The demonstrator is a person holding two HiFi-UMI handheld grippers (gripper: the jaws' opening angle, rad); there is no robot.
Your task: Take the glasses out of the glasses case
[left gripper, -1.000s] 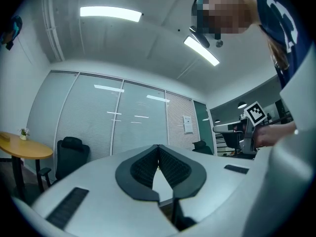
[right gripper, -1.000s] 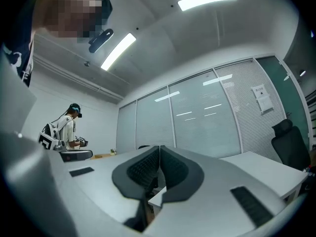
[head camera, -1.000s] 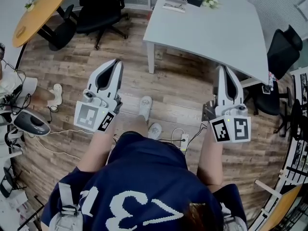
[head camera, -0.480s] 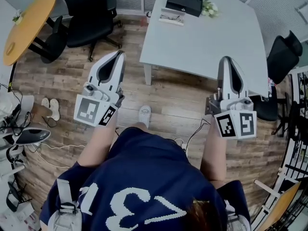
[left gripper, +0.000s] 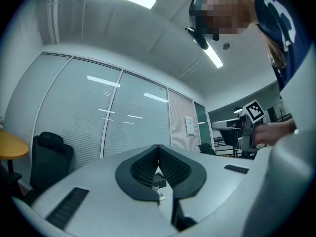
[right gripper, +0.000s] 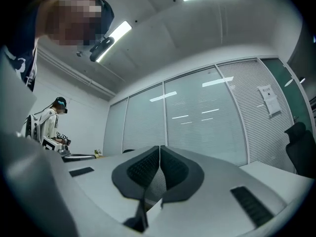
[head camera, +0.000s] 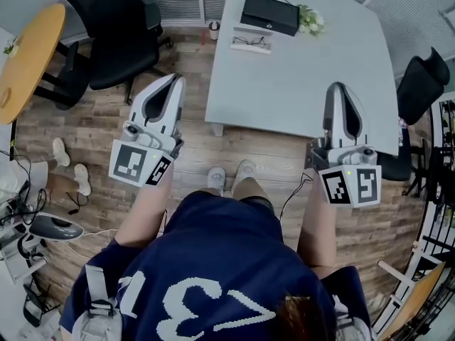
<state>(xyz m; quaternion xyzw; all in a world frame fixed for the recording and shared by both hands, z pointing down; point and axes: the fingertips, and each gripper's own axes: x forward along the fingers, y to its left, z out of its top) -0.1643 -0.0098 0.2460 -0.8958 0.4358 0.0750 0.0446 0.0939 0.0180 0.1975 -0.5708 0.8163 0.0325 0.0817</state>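
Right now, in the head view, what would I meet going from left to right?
In order: yellow round table → black office chair → black case → right tool → second black chair at the right edge.

- Left gripper [head camera: 173,82] is showing a white shell with dark grey inlay; its marker cube [head camera: 135,168] is carrying black squares on white.
- Right gripper [head camera: 340,87] is showing the same white and dark grey, with a black-on-white marker cube [head camera: 348,187].
- Pads [left gripper: 143,169] are reading as black, finely ribbed.
- Glasses case [head camera: 269,13], far ahead between both grippers, is appearing plain black.
- Table [head camera: 306,69] under it is reading pale grey-white.
- Floor [head camera: 92,133] below the grippers is showing brown wood planks.
- Chair [head camera: 114,34] ahead of the left gripper is appearing black; the round table [head camera: 25,62] beyond it, yellow-orange.
- Shirt [head camera: 213,261] behind the grippers is showing navy with white numerals.
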